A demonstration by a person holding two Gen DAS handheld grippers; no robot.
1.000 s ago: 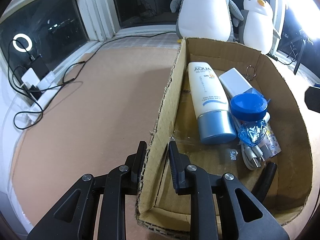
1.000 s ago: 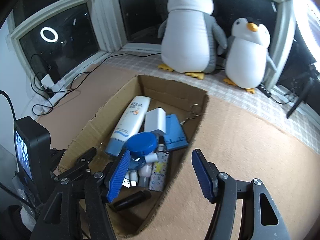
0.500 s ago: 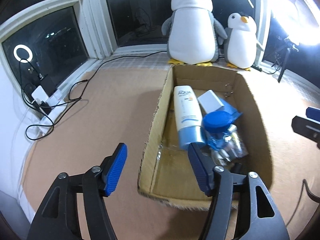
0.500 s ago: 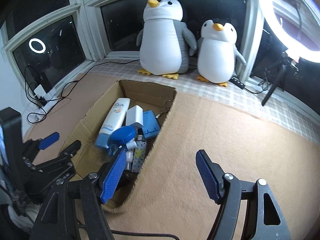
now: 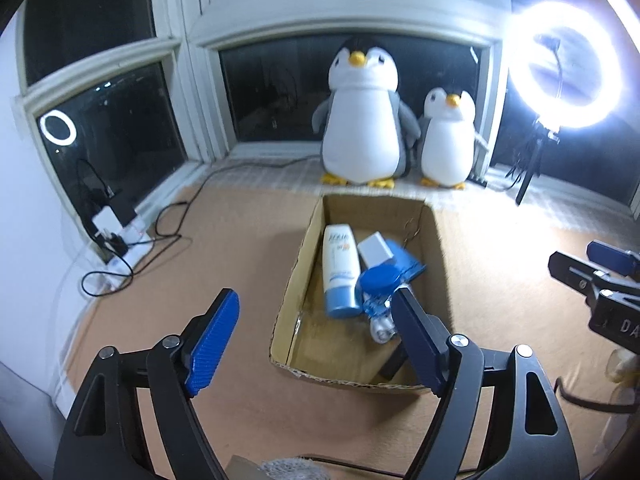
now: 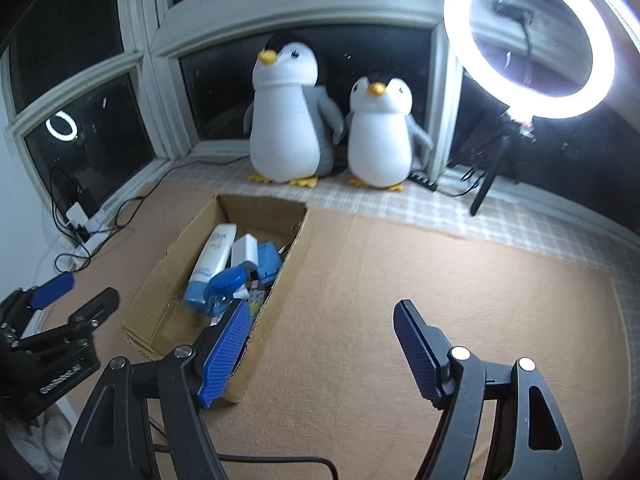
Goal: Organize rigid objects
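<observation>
1. The box point(image 5: 304, 248) sits on the tan mat point(image 6: 440, 280) and holds the tube point(image 5: 339, 268), a white block point(image 5: 374, 249) and blue items.
2. No loose items show on the mat, so sorting looks finished.
3. Left tongs point(image 5: 316, 344) are spreading, nothing between them; right tongs point(image 6: 320, 354) are spread and bare.

Home room rigged for filming: bay window point(image 5: 352, 92), plush penguins point(image 5: 362, 116) on the sill, ring light point(image 6: 528, 36), tan carpet point(image 6: 440, 288), power strip point(image 5: 120, 236).
</observation>
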